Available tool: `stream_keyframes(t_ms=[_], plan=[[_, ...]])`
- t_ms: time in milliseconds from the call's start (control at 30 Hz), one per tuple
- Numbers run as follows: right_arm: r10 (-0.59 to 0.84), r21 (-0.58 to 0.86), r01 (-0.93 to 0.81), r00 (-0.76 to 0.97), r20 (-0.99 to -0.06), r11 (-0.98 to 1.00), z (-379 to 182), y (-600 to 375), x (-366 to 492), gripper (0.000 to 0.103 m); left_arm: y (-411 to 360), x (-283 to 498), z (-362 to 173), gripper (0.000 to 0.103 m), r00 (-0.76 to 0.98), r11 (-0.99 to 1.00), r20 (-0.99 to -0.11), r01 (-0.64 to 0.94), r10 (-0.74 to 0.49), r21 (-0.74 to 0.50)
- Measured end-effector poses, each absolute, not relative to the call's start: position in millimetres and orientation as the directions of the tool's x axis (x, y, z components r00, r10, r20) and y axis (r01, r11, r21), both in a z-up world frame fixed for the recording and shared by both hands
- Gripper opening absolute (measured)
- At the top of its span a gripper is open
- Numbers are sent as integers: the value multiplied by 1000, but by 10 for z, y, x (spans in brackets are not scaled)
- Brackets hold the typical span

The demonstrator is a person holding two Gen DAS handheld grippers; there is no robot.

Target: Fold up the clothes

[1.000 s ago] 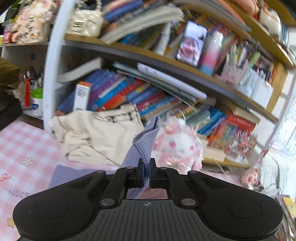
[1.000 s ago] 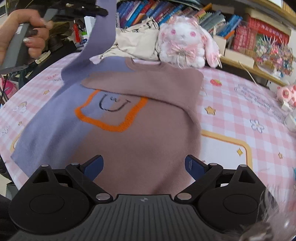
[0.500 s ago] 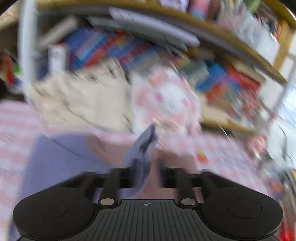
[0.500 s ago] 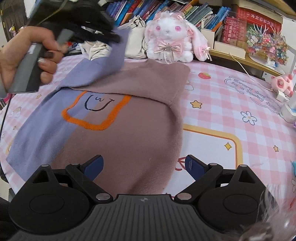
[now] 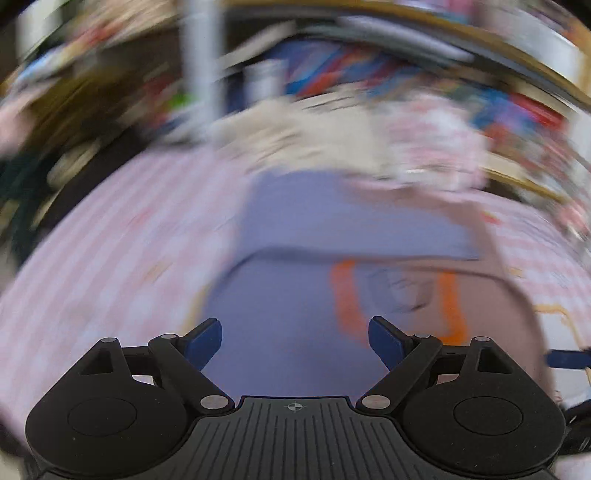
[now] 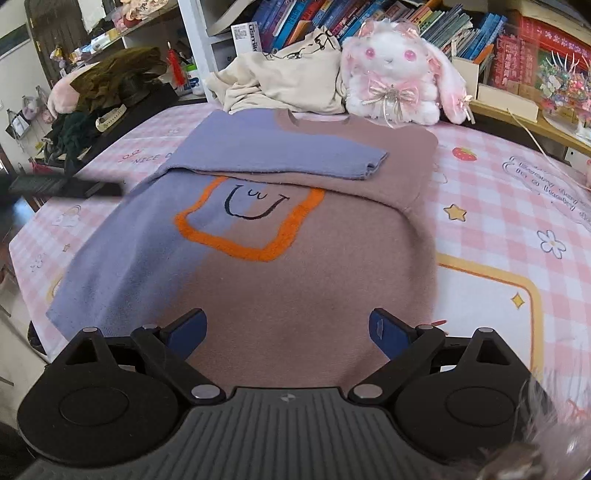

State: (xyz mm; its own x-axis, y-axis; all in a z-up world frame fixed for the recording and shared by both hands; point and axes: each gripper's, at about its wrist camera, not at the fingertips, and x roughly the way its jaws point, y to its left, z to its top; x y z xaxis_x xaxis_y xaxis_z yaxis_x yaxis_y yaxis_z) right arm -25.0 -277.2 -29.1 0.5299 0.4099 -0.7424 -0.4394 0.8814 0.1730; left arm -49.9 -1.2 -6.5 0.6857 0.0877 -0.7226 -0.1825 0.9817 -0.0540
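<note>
A two-tone sweater (image 6: pixel 258 236), lilac on one half and dusty pink on the other, lies flat on a pink checked counter (image 6: pixel 517 206); its neckline points to twelve o'clock, its hem to six, so the long axis runs away from the viewer; the lilac sleeve (image 6: pixel 295 155) is folded across the chest toward three o'clock; a bookshelf (image 6: pixel 369 22) at twelve o'clock holds rows of books; a plush rabbit (image 6: pixel 391 74) sits before it, beside a cream garment (image 6: pixel 288 81); the left hand-held gripper (image 5: pixel 295 343) has just been opening, jaws wide apart with nothing between them, above the lilac half; the right hand-held gripper (image 6: pixel 288 332) is likewise spread and empty over the hem.
</note>
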Motion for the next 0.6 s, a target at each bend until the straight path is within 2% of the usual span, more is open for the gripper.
stream_keyframes(t_ms=[167, 300, 433, 600], plan=[[402, 166, -442, 518, -755, 882, -306, -2663, -225, 93, 359, -730, -229, 87, 621, 953, -763, -304, 181, -21], [380, 143, -436, 524, -762, 888, -288, -2632, -239, 93, 486, -737, -264, 87, 609, 939, -768, -342, 199, -28], [335, 80, -432, 555, -761, 898, -228, -2684, -317, 92, 520, -727, -294, 84, 619, 945, -761, -326, 192, -27], [230, 24, -325, 614, -755, 945, -183, -2875, -410, 82, 537, -687, -295, 83, 650, 958, -743, -282, 157, -43]])
